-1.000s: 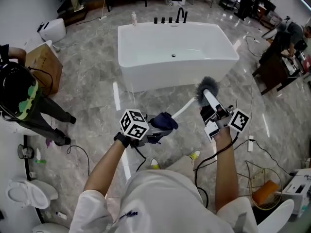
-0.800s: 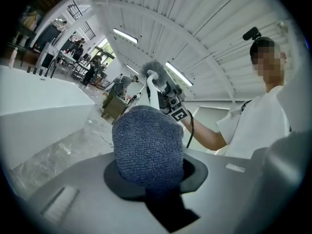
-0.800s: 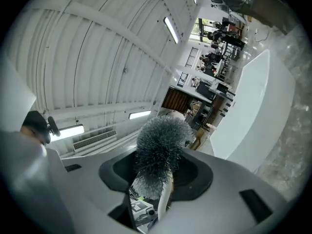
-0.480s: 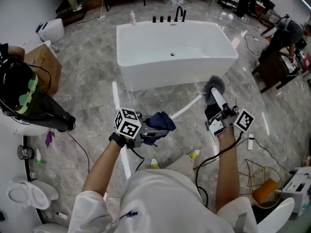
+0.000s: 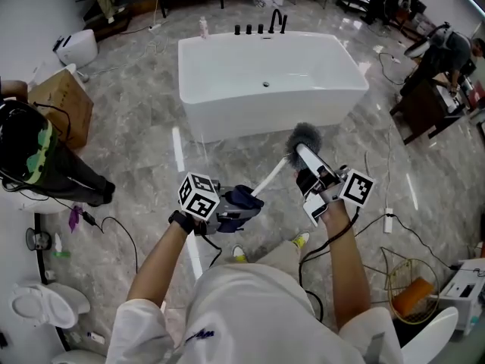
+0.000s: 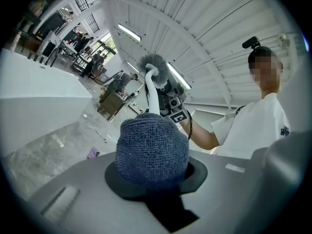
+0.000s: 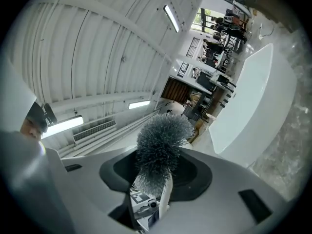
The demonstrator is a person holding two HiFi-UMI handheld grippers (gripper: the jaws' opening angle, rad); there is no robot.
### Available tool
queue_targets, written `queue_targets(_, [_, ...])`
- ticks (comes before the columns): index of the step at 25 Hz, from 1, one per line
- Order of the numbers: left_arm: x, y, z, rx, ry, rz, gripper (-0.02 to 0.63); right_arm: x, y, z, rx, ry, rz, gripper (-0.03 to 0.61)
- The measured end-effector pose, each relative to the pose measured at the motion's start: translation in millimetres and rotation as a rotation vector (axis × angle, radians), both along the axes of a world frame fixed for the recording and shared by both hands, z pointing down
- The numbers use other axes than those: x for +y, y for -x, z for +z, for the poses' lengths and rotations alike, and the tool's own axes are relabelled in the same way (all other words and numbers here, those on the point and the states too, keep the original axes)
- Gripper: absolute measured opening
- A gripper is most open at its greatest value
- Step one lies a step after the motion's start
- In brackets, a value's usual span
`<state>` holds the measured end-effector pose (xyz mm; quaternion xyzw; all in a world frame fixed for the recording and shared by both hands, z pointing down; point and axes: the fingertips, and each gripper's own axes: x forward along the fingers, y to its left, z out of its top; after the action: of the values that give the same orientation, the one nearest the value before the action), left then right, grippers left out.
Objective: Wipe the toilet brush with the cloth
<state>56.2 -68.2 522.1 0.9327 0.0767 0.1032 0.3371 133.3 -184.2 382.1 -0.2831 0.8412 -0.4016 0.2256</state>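
Head view, left tongs (image 5: pixel 244 208) clamping cloth (image 5: pixel 242 197), right tongs (image 5: pixel 302 156) clamping toilet brush (image 5: pixel 305 136), its end hidden in cloth

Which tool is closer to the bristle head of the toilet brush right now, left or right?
Right. The right tool grips the toilet brush right at its bristle head; the left tool holds the blue cloth against the handle, farther from the bristles.
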Motion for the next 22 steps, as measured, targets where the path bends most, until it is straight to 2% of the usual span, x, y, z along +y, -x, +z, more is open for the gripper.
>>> queue_targets(2, [-1,-1,-1,0.002,-0.008,-0.017,0.091,0,1,-2,0.008,-0.007,-0.006,0.169])
queue_targets(5, [-7,-2,0,-0.008,-0.044,-0.088,0.080,-1,1,-3,0.062,-0.048,0.009,0.187])
queue_targets(7, [-11,2,2,-0.014,-0.062,-0.146,0.078,-1,4,0,0.136,-0.085,0.036,0.230])
queue_targets(9, [-19,16,6,-0.016,-0.051,-0.226,0.077,3,13,10,0.230,-0.103,0.043,0.339])
queue_targets(11, [-35,36,12,-0.039,-0.039,-0.352,0.077,12,21,22,0.313,-0.110,0.028,0.341])
queue_targets(14, [-59,62,16,-0.117,-0.075,-0.569,0.077,30,18,37,0.436,-0.137,0.019,0.298])
queue_targets(16, [-71,79,15,-0.159,-0.109,-0.694,0.077,41,13,48,0.552,-0.179,0.053,0.264])
queue_targets(19, [-80,111,8,-0.173,-0.135,-0.849,0.077,49,19,62,0.694,-0.240,0.131,0.170])
queue_targets(22, [-83,122,-5,-0.182,-0.199,-0.926,0.077,48,20,58,0.752,-0.285,0.211,0.031])
